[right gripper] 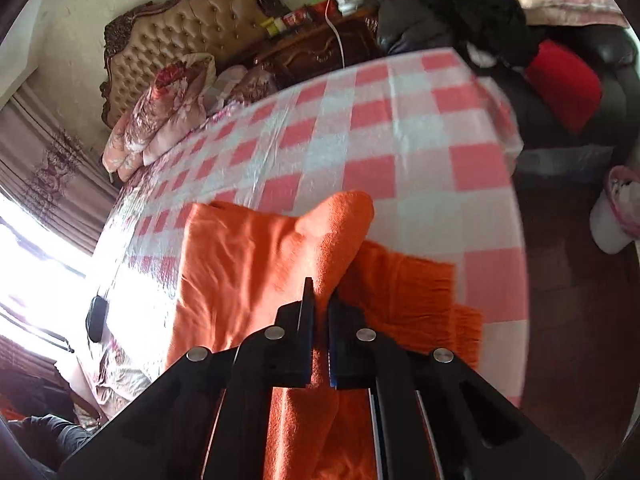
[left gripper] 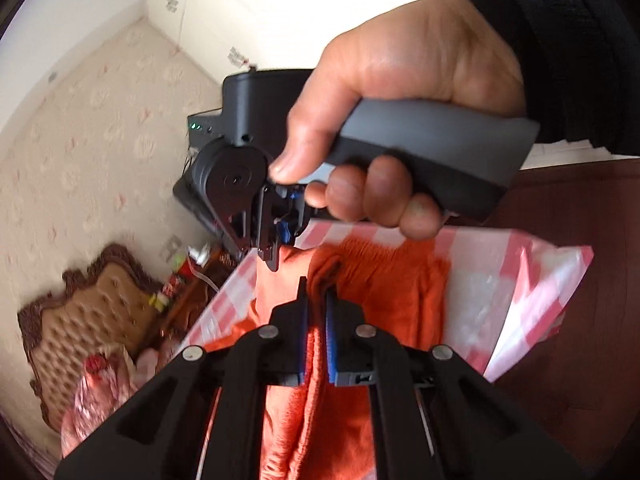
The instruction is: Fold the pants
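1. The left gripper [left gripper: 316, 300] has its jaws nearly closed, pinching a bunched fold of the orange pants [left gripper: 376, 276] between the blue pads [left gripper: 330, 336].
2. In the left wrist view the pants run from 6 o'clock, under the gripper, up to the centre, where their ribbed band spreads toward 2 o'clock.
3. The pants lie on a pink-and-white checked cloth [left gripper: 520, 280] that hangs over the edge at 3 o'clock.
4. The right gripper [left gripper: 268, 256] shows at the centre of the left view, held by a hand [left gripper: 400, 120] in a dark sleeve; its tip touches the pants just left of the left gripper's hold.
5. In the right wrist view the right gripper [right gripper: 318, 300] is almost closed on a raised peak of the pants [right gripper: 248, 264], with fabric filling the narrow gap between the jaws.
6. There the pants spread from 6 o'clock to the centre, a flat smooth panel toward 9 o'clock and a ribbed part toward 4 o'clock.
7. The checked cloth [right gripper: 400, 120] fills the middle of that view.
8. A tufted headboard [right gripper: 188, 36] stands at 11 o'clock, with floral bedding [right gripper: 160, 120] below it.
9. A dark wooden cabinet [right gripper: 320, 52] is at 12 o'clock, and a red cushion [right gripper: 564, 84] at 2 o'clock.
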Demonstrator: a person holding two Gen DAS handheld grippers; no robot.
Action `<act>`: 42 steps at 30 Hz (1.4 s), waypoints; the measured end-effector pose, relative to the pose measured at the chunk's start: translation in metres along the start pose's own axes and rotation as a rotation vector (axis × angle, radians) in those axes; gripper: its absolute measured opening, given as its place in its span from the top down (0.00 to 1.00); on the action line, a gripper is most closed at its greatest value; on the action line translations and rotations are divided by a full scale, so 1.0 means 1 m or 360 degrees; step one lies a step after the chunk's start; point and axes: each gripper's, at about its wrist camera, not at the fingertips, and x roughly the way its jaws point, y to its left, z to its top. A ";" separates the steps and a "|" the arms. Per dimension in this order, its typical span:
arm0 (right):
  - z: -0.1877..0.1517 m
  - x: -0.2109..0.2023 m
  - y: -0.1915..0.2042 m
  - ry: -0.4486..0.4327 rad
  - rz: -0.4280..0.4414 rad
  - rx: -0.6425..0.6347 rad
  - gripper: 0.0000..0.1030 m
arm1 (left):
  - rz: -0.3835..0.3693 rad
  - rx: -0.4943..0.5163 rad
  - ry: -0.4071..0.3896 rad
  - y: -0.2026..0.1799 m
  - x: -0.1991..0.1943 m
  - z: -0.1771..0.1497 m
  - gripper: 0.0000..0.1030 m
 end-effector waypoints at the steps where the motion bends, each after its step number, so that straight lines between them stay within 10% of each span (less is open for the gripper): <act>1: 0.000 -0.005 -0.005 -0.0017 -0.0030 0.0000 0.96 | -0.0046 0.0008 0.0015 -0.007 0.005 0.002 0.93; 17: -0.010 0.017 -0.034 -0.0038 -0.0269 -0.0061 0.94 | -0.0254 -0.0082 0.0108 -0.030 0.045 0.008 0.89; 20: -0.016 0.016 -0.037 -0.0068 -0.0256 -0.0040 0.84 | -0.0435 -0.0267 0.0061 -0.005 0.029 0.005 0.43; 24: -0.022 -0.023 -0.028 -0.0292 -0.0605 -0.0029 0.61 | -0.0482 -0.0704 0.0040 0.062 0.000 -0.017 0.40; 29: -0.044 -0.042 0.001 -0.0355 -0.0594 0.0092 0.45 | -0.0259 -0.1283 0.0323 0.153 0.032 -0.081 0.28; 35: -0.075 0.011 0.033 -0.0191 -0.0714 -0.0021 0.40 | -0.0449 -0.1393 0.0868 0.171 0.083 -0.148 0.25; 38: -0.085 0.029 0.030 -0.0134 -0.0831 -0.0039 0.36 | -0.0462 -0.1382 0.0887 0.160 0.072 -0.153 0.05; 42: -0.090 0.039 0.040 -0.0110 -0.0927 -0.0158 0.29 | -0.0400 -0.1346 0.0937 0.157 0.070 -0.156 0.02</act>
